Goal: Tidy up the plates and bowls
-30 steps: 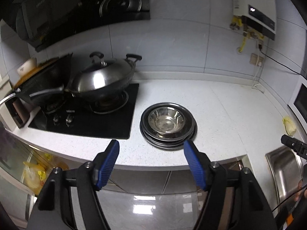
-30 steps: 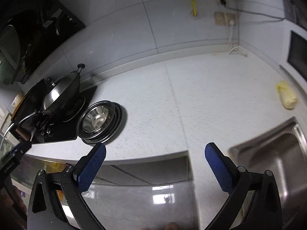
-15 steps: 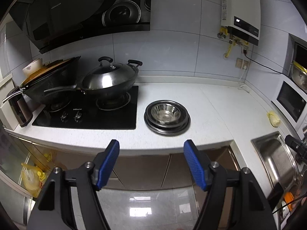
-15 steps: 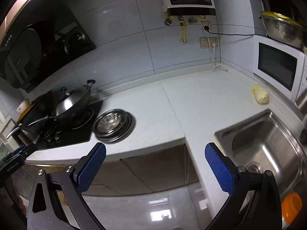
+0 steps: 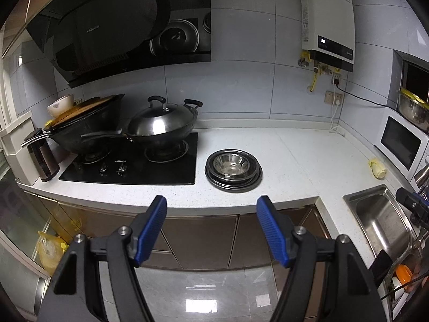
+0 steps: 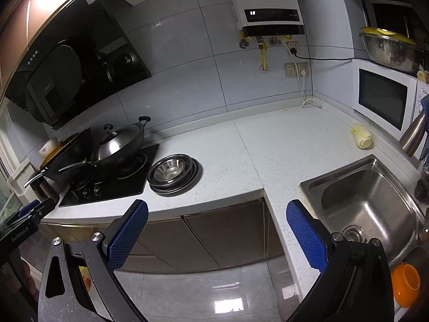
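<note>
A stack of steel plates with a steel bowl [image 5: 232, 164] nested on top sits on the white counter just right of the stove; it also shows in the right wrist view [image 6: 173, 173]. My left gripper [image 5: 211, 205] is open and empty, held back from the counter edge over the floor. My right gripper [image 6: 215, 210] is open and empty, also off the counter, well right of the stack. The right gripper shows at the left wrist view's right edge [image 5: 411, 205].
A black hob [image 5: 134, 166] carries a lidded wok [image 5: 161, 123] and a dark pan [image 5: 88, 123]. A steel sink [image 6: 367, 201] is at the right. A yellow scrap [image 6: 362, 136] lies near a microwave [image 6: 383, 94]. An orange cup [image 6: 405, 284] sits low right.
Both grippers have pulled back and up from the counter, so the stack looks smaller and farther. Both stay open and empty.
</note>
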Demonstrator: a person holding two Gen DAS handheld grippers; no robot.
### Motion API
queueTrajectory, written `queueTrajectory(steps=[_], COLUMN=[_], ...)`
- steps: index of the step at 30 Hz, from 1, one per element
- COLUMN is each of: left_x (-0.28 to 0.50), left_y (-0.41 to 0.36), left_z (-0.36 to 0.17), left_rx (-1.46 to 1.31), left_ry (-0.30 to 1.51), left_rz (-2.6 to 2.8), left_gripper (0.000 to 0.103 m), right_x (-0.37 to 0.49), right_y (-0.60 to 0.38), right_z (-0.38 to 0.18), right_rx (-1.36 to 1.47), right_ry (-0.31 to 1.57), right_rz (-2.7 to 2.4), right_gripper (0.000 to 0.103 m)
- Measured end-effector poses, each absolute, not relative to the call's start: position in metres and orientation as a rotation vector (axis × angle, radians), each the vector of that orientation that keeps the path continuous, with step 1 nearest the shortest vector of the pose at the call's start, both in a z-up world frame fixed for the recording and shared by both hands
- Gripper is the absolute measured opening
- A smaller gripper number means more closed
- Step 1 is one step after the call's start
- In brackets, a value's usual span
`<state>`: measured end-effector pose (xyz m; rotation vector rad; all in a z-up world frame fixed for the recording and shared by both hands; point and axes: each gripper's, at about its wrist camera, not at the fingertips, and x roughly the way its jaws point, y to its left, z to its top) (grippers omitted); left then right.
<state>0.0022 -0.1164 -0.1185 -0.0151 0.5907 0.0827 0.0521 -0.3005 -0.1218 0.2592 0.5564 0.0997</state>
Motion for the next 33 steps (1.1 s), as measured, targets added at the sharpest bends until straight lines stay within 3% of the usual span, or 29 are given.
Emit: queueTrajectory(steps=[13, 23, 33], left_x=[-0.01, -0.025, -0.02], left_y=[-0.126, -0.126, -0.13], left_z=[-0.115, -0.082, -0.079], left_rx=[0.002, 0.006, 0.015], left_ry=[0.571, 0.375, 0.378], left_rz=[0.098, 0.123, 0.115], left_gripper=[0.068, 0.068, 0.068], right_x=[0.037, 0.013, 0.011], right_y=[-0.317, -0.315, -0.311], right_z=[-0.12, -0.087, -0.08], right_rx=[0.304, 0.307, 0.292], right_ry=[0.531, 0.332, 0.295], right_rz=[0.088, 0.067, 0.064], right_gripper=[0.101, 0.101, 0.102])
